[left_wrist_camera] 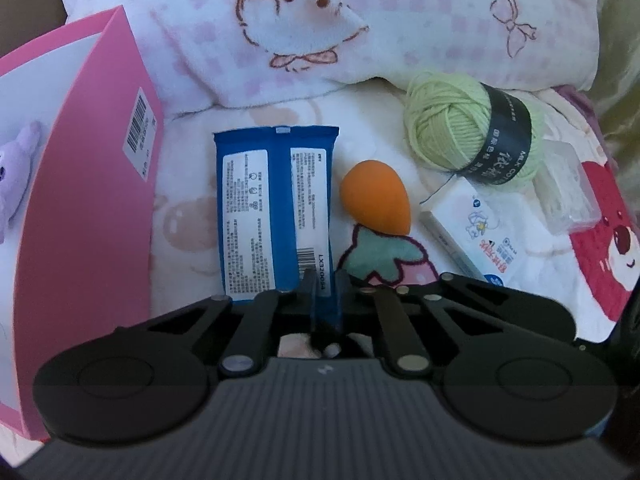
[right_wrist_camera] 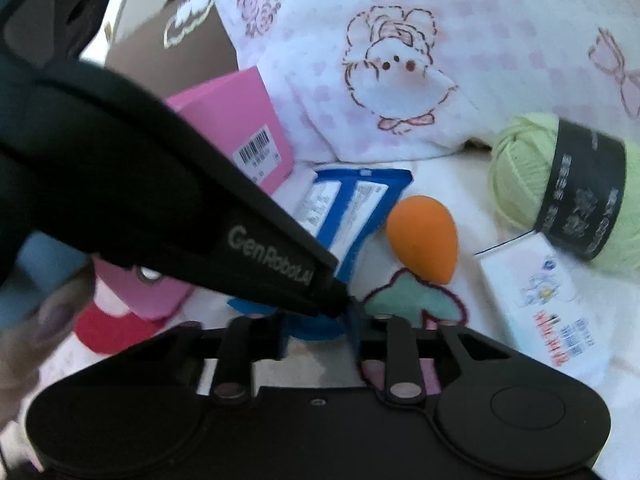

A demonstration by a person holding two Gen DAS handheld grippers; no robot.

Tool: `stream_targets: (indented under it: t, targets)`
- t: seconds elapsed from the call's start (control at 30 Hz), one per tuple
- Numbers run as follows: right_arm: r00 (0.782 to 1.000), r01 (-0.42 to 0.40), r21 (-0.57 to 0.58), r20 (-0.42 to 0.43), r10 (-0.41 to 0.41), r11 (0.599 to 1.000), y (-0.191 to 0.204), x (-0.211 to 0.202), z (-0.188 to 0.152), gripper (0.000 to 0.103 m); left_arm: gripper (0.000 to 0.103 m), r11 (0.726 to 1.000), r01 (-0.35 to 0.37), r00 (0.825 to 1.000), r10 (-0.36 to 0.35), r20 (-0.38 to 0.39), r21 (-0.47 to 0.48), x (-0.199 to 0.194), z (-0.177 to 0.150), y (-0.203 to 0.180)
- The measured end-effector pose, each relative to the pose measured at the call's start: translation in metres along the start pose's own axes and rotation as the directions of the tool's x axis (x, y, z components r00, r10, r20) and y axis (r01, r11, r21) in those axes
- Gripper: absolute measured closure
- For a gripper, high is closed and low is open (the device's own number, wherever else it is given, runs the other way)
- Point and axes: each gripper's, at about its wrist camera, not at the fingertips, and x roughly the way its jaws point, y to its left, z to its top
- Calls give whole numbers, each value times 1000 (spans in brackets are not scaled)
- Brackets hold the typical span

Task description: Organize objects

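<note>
Two grippers close on the same flat blue plastic wipes packet (left_wrist_camera: 276, 208) at its near edge: the left gripper (left_wrist_camera: 325, 280) has its jaws clamped tight on the near right corner of the pack, and the right gripper (right_wrist_camera: 320, 322), seen in its own view with the left tool crossing in front, also pinches that blue edge, its jaws nearly together. Nothing looks sorted yet, as I judge it; the packet lies on the cream printed bedspread (left_wrist_camera: 188, 208) and the other items sit loose around it. The orange egg-shaped makeup sponge (left_wrist_camera: 376, 196) rests just beside the packet's right edge, close enough that a sideways drag could roll it. Beyond it lie the pale green ball of yarn with a black paper band (left_wrist_camera: 460, 128), the small white tissue pack (left_wrist_camera: 488, 232) and a clear plastic case (left_wrist_camera: 568, 188), all crowded together at the right. The upright pink cardboard box (left_wrist_camera: 92, 200) stands near the packet's left side, so free room is narrow there. The pink-checked fleece pillow (left_wrist_camera: 320, 32) closes off the far side; lifting straight up seems the clearest way out.
</note>
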Motion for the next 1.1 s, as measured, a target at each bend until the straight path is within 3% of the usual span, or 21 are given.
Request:
stream_targets:
  t: [0.57, 0.73, 0.97, 1.1]
  targets:
    - [989, -25, 30, -147, 30, 999, 6, -55, -14, 88, 100, 995, 79, 991, -85, -107, -60, -24, -26, -18]
    - [967, -84, 20, -241, 87, 996, 3, -68, -29, 93, 96, 985, 132, 968, -153, -200, -111, -20, -41, -16]
    - [977, -38, -7, -211, 36, 999, 1, -78, -36, 98, 96, 971, 173, 970, -197, -145, -163, -22, -50, -16]
    - [987, -48, 4, -154, 48, 999, -1, -80, -34, 90, 96, 983, 149, 986, -156, -59, -112, -37, -45, -19]
